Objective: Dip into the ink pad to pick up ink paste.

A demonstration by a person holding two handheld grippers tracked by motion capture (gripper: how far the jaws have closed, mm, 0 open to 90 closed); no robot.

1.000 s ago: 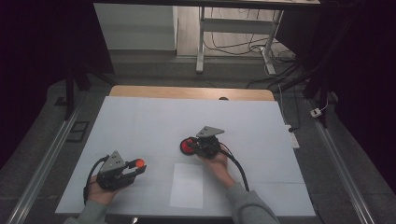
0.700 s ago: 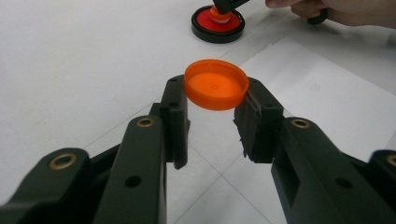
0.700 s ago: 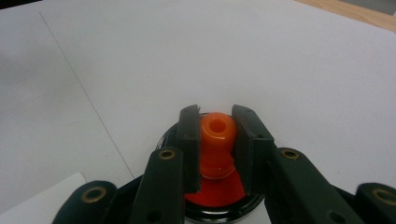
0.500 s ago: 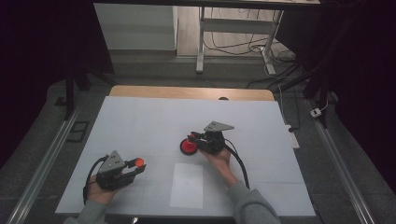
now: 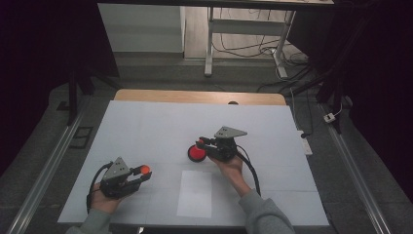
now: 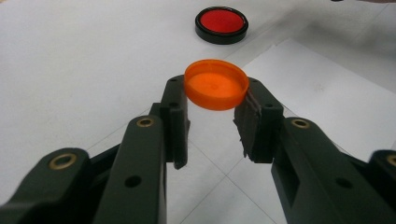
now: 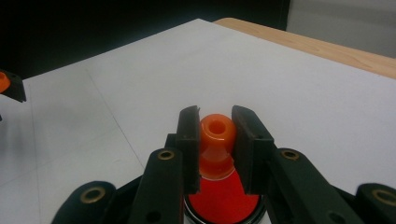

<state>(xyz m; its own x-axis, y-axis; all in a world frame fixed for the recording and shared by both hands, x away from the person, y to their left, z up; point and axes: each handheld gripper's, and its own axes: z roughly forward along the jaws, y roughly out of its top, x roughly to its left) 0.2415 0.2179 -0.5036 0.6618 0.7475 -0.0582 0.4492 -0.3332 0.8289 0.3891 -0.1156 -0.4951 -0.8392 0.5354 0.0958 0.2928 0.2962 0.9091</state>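
Note:
An orange round cap [image 6: 216, 84] is pinched by its rim between the tips of my left gripper [image 6: 212, 100], which is shut on it and held just above the white table. In the high view, the left gripper [image 5: 141, 173] sits near the front left with the cap [image 5: 144, 169] at its tip. My right gripper [image 7: 215, 135] is shut on a small orange nozzle [image 7: 216, 130], directly over a red disc with a black rim [image 7: 219, 203]. From above, the right gripper [image 5: 201, 143] hovers at the disc's [image 5: 195, 155] far edge, mid-table.
A white paper sheet [image 5: 196, 192] lies flat between the two hands near the front edge. The white table top [image 5: 156, 126] ends at a wooden strip [image 5: 195, 96] at the back. Metal rails run along both sides.
The right gripper has shifted slightly away and to the right with the nozzle; the red disc stays in place. The left gripper and its cap have not moved.

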